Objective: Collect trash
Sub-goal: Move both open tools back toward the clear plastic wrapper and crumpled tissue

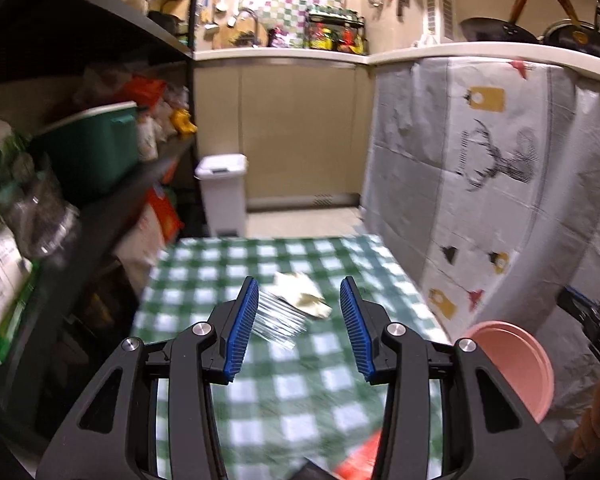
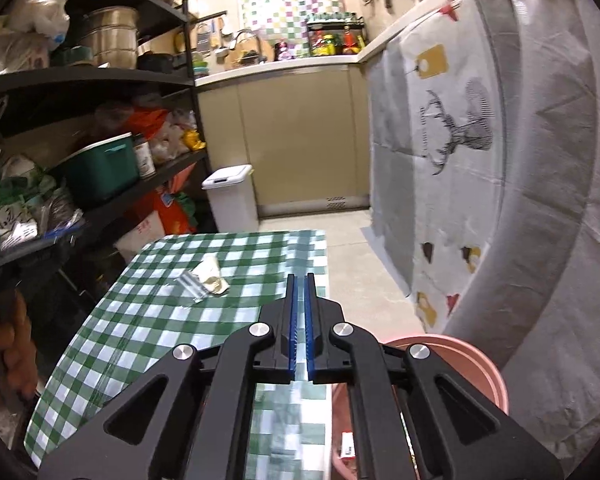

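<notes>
Currently, in the left wrist view, we find no brand or writing that can be read: the print on the green and white cartons on the shelf rack [image 1: 100,216] to the left of the claw is blurred. The left gripper [image 1: 299,316] stands with its blue pads apart and nothing between them. Just ahead of the tips, on the green checked tablecloth [image 1: 204,280], lie the task's items: a crumpled paper wrapper [image 1: 304,294] and, touching it on the left, a clear plastic wrapper [image 1: 278,320], streaked by motion blur. To the right of the claw sits a pink bin [image 1: 516,364], partly hidden by the claw's arm. A red item at the bottom edge is cut off and cannot be identified. Far ahead, a white lidded bin [image 1: 222,192] stands on the floor by beige cabinets. At the right edge, part of the other tool and a hand are cut off.

In the right wrist view, the right gripper [image 2: 301,316] has its pads together and holds nothing. The paper wrapper [image 2: 212,278] and plastic wrapper [image 2: 192,286] lie ahead and to the left of the tips. The pink bin [image 2: 472,364] sits below and right of the claw, its contents hard to make out; a small label inside is unreadable. A grey sheet [image 2: 460,184] printed with a deer and tags drapes the counter on the right. Fingers show at the left edge.
</notes>
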The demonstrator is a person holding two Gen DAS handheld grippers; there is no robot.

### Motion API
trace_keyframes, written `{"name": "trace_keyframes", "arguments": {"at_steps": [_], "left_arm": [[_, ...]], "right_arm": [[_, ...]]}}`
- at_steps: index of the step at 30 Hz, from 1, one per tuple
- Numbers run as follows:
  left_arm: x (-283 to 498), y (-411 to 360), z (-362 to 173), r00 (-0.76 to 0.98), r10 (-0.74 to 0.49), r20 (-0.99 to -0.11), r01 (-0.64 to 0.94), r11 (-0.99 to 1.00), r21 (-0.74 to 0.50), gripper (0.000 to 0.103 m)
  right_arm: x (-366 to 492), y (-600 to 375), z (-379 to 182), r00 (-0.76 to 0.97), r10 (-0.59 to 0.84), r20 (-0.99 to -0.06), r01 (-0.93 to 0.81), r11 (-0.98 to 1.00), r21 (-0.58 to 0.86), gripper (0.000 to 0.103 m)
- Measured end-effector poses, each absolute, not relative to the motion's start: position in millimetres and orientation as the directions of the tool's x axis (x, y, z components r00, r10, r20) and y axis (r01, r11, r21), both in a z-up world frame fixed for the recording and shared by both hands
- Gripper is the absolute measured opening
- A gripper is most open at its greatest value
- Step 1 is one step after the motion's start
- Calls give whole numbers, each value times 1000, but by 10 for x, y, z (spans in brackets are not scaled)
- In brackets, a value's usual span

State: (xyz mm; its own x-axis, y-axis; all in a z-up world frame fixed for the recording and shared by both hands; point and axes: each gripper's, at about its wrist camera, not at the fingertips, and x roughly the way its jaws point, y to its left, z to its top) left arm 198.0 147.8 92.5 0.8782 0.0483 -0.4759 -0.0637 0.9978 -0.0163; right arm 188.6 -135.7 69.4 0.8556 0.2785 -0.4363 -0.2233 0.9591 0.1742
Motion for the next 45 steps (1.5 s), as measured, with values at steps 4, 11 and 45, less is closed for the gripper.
{"name": "trace_keyframes", "arguments": {"at_steps": [4,11,45], "left_arm": [[2120,1781,881,874,79,-480,-121,991,-56,40],[2309,2120,573,841,92,-533,-194,971,-138,36],[3192,2218,-414,746,47,-665,-149,984,-98,34]], "right_arm": [[1924,-1216,674,843,313,-438,-261,949,176,2],[2104,-995,606,816,362,-450,-322,932,166,2],[4051,421,-329,507,567,-649,-547,794,266,38]]}}
